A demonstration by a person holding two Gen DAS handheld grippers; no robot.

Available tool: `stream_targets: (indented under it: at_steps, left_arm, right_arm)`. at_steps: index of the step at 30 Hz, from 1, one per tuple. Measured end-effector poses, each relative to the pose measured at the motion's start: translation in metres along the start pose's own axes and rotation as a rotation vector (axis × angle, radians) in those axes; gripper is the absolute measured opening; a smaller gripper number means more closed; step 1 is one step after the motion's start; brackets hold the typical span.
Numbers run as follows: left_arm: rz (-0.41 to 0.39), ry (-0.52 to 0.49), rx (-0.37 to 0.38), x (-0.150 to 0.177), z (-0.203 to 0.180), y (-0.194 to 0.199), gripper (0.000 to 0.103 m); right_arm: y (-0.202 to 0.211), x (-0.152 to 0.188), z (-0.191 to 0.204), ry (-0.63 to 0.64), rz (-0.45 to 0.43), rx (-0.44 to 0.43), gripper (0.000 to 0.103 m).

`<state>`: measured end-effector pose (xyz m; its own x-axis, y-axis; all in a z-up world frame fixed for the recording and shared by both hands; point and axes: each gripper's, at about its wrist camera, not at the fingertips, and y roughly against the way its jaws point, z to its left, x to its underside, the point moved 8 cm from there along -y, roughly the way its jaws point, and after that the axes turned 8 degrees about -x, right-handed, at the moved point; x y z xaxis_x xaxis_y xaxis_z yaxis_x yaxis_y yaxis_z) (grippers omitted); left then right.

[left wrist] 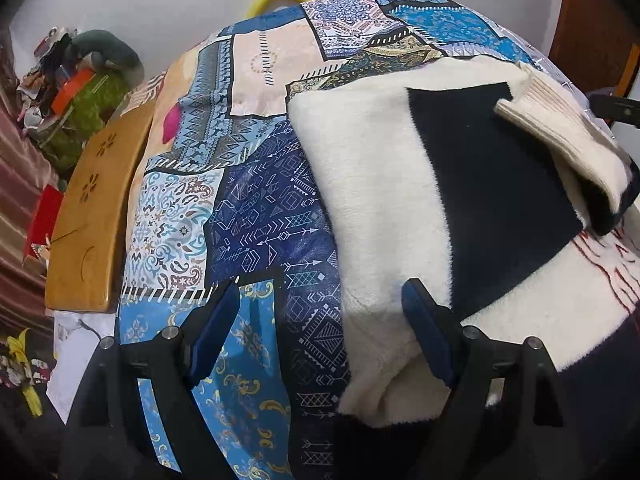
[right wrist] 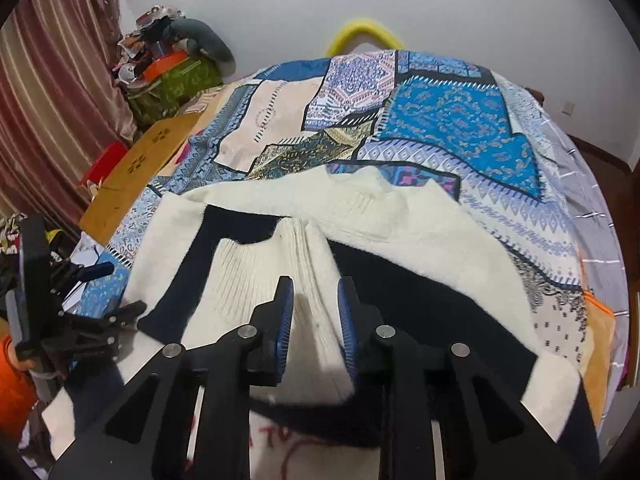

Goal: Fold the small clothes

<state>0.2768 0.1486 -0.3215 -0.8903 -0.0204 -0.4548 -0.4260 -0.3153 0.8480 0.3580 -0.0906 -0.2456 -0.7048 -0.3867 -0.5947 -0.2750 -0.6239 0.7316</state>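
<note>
A bed covered with a patchwork-print sheet of blue, cream and navy panels (right wrist: 440, 128) carries everything in view. Lying directly on it is a fluffy cream-and-navy knitted sweater (right wrist: 400, 220), spread across the near part of the sheet, with a ribbed cream sleeve folded over its body. A flat tan wooden board with small flower-shaped cut-outs (left wrist: 92, 208) rests along the bed's left edge, beside the sheet.
</note>
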Motion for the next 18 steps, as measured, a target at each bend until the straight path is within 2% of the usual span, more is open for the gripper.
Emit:
stream_targets:
  at_steps: [8,13,17,18]
  left_arm:
    - [0.018,0.047,0.062,0.001,0.003,-0.006,0.085]
    - [0.001,0.047,0.063,0.001,0.0,-0.006,0.085]
    - [-0.003,0.045,0.06,0.001,-0.002,-0.006,0.086]
    - [-0.001,0.049,0.061,0.001,-0.001,-0.006,0.087]
  right_arm:
    - [-0.03,-0.001,0.009,0.019,0.04,-0.025,0.021]
    - [-0.045,-0.002,0.01,0.033,0.071,-0.025,0.024]
    - [-0.042,-0.005,0.012,0.047,0.054,-0.007,0.01]
    - [-0.04,-0.005,0.013,0.046,0.047,-0.007,0.009]
